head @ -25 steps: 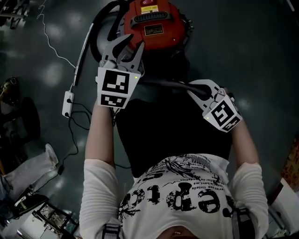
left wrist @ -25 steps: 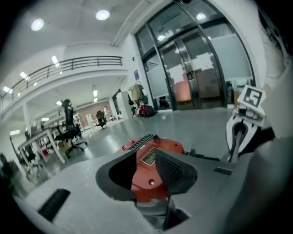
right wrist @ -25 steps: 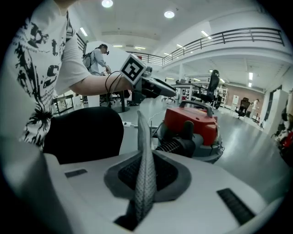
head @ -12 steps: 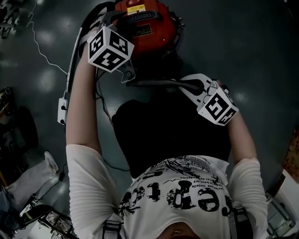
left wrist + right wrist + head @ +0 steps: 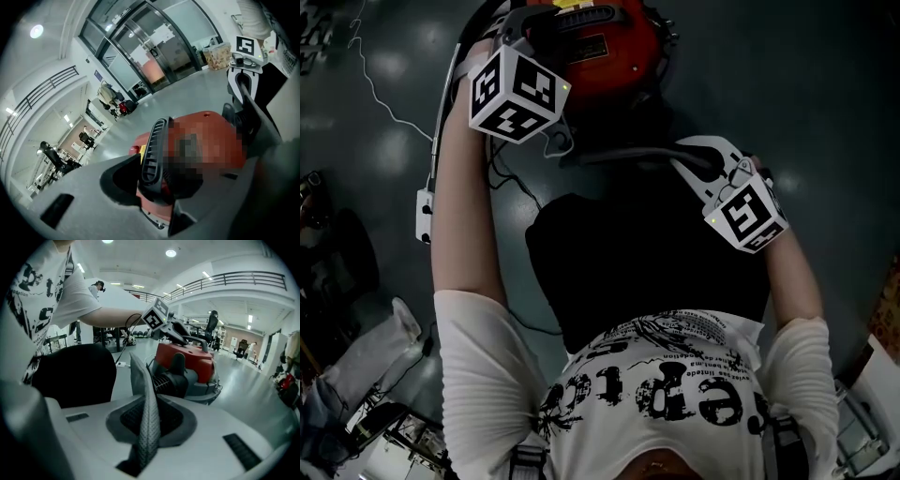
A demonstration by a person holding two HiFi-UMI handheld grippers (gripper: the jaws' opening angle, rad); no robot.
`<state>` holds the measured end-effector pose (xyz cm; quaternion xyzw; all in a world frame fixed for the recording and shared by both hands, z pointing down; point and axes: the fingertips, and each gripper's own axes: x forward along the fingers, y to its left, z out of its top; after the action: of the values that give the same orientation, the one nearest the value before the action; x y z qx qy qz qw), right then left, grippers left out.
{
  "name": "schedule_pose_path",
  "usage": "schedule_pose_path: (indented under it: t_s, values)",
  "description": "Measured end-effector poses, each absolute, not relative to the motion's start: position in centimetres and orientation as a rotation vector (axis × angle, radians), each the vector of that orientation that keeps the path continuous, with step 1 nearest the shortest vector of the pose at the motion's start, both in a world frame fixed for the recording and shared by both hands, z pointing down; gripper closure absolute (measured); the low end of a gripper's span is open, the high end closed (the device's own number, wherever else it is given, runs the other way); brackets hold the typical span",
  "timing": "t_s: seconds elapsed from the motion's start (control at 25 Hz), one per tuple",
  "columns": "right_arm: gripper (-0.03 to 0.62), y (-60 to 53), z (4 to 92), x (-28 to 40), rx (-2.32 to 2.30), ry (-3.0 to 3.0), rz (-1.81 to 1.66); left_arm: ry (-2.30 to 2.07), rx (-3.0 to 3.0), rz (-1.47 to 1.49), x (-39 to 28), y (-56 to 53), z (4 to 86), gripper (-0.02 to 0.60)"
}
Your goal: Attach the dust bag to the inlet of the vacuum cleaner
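Left gripper [image 5: 187, 180] is closing its jaws around the handle [image 5: 152, 150] of the red vacuum cleaner [image 5: 190, 359], seemingly to steady it, while the right gripper [image 5: 149, 427], clamped on the grey dust bag [image 5: 144, 390] near the machine, should next carry it to the inlet.

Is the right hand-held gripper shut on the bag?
Yes: the right hand-held gripper pinches a fold of the grey bag between its jaws.
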<state>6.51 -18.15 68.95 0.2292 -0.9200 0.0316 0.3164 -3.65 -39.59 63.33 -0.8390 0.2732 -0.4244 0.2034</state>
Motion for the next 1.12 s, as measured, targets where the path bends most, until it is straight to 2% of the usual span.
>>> schedule_pose_path:
  t_s: [0.36,0.68,1.12]
  values:
    - [0.56,-18.7,68.4,6.4,0.605,-2.299,0.0,0.707,-2.357,-1.223,-3.7,-39.3,63.5,0.449]
    - [0.56,-19.1,69.5,7.4,0.612,-2.433,0.221,0.689,-2.393,-1.199,-3.5,-39.4,63.5,0.449]
    - [0.549,-21.3,68.7,6.6,0.674,-2.308,0.043,0.634,-2.44,-1.181,-3.1,-39.1,63.1,0.449]
